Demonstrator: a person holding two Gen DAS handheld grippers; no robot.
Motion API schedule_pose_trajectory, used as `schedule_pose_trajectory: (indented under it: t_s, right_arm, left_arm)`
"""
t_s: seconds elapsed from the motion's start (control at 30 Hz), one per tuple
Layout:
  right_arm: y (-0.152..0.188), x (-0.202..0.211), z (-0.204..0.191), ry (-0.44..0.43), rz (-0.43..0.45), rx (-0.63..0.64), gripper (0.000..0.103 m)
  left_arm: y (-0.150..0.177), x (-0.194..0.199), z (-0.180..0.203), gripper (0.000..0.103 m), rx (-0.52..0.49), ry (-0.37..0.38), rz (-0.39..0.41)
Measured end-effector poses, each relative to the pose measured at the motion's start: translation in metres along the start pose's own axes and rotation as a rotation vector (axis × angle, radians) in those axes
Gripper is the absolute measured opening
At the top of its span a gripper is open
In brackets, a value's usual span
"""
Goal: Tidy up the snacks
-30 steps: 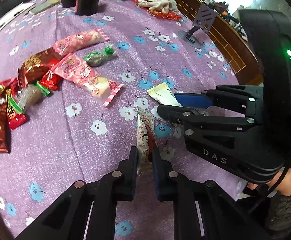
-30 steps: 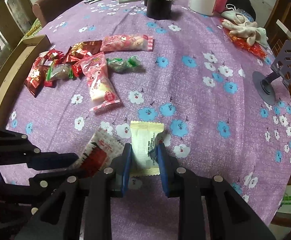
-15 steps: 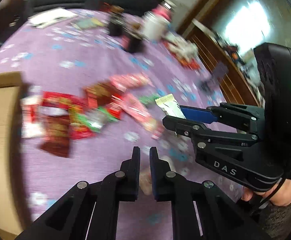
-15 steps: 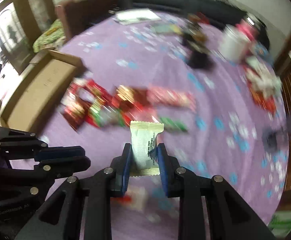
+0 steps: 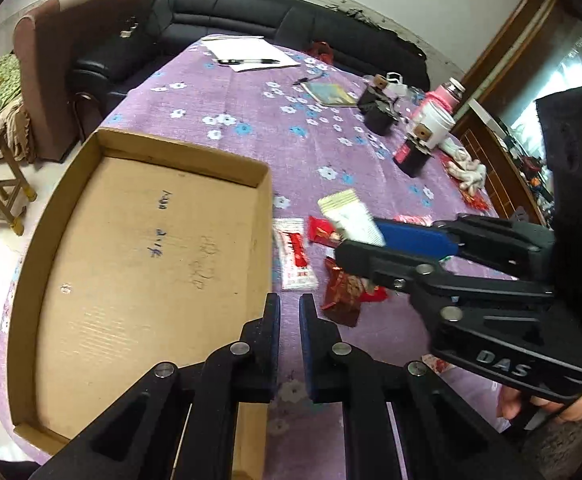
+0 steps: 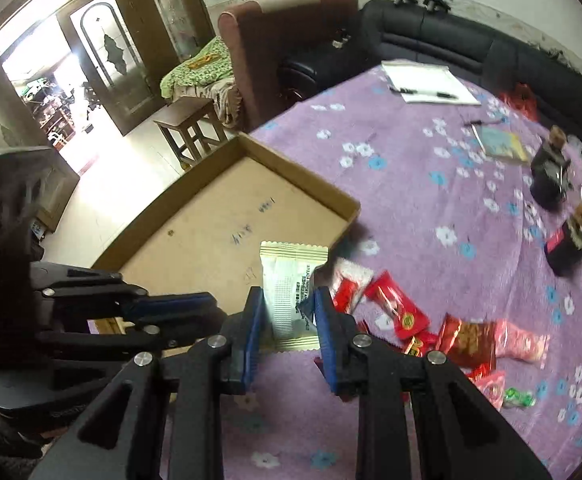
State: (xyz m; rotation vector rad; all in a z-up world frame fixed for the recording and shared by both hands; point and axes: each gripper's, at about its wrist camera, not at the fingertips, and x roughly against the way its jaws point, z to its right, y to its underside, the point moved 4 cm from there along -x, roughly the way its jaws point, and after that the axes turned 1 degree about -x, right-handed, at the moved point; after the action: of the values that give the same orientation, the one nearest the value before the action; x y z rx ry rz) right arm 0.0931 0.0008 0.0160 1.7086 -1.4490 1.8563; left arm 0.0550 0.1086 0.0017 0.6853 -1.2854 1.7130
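The right claw (image 6: 285, 320) is clamped on a white snack packet (image 6: 291, 284), gripping its lower half between the blue finger pads (image 6: 251, 330) so that the crimped top edge stands upright above them. In the right wrist view the packet hangs over the near right corner of an open cardboard box (image 6: 195, 184), about level with the box wall. In the left wrist view the same packet (image 5: 351, 218) sticks out past the right claw's tips (image 5: 365, 240), just to the right of the box (image 5: 269, 216).

The left claw (image 5: 289, 314) is nearly closed, with only a narrow slot between its fingers. Nothing can be seen in that slot in either view, so whether it has hold of anything cannot be told. It sits low over the right wall of the box, near its near right corner. In the right wrist view the left claw (image 6: 207, 308) lies to the left of the right one, its blue pad pointing right toward the packet.

The box floor shows bare cardboard with some handwriting. It rests on a worktop (image 5: 251, 120) covered with a purple flowered cloth. To the right of the box lies a loose heap of snacks: a white and red packet (image 5: 295, 256), red wrappers (image 6: 397, 310), a dark red foil packet (image 6: 469, 338) and a pink packet (image 6: 521, 342), with a small green sweet (image 6: 519, 398) at the near right. At the far side of the worktop are white paper (image 5: 251, 52) with a pen (image 5: 247, 61), and to the right a white jar (image 5: 435, 122).
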Motion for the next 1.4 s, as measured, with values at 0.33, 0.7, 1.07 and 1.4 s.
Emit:
schedule_pose_trajectory:
  t_s: [0.33,0.7,1.07,1.4]
  right_arm:
    - [0.138,0.034,0.134,0.192,-0.107,-0.242,0.025]
    - [0.219,0.057,0.199,0.246,-0.136,-0.394,0.025]
    - [0.222,0.061,0.199,0.243,-0.121,-0.403,0.03]
    - [0.218,0.055,0.194,0.271,-0.133,-0.367,0.031]
  left_arm:
    - [0.028,-0.084,0.108,0.009,-0.202,0.12,-0.197]
    - [0.091,-0.11,0.232,0.085,-0.741,0.137,-0.294]
    - [0.115,-0.138,0.241,0.087,-1.155,0.08,-0.396]
    - [0.115,-0.152,0.24,0.092,-1.225,0.134,-0.477]
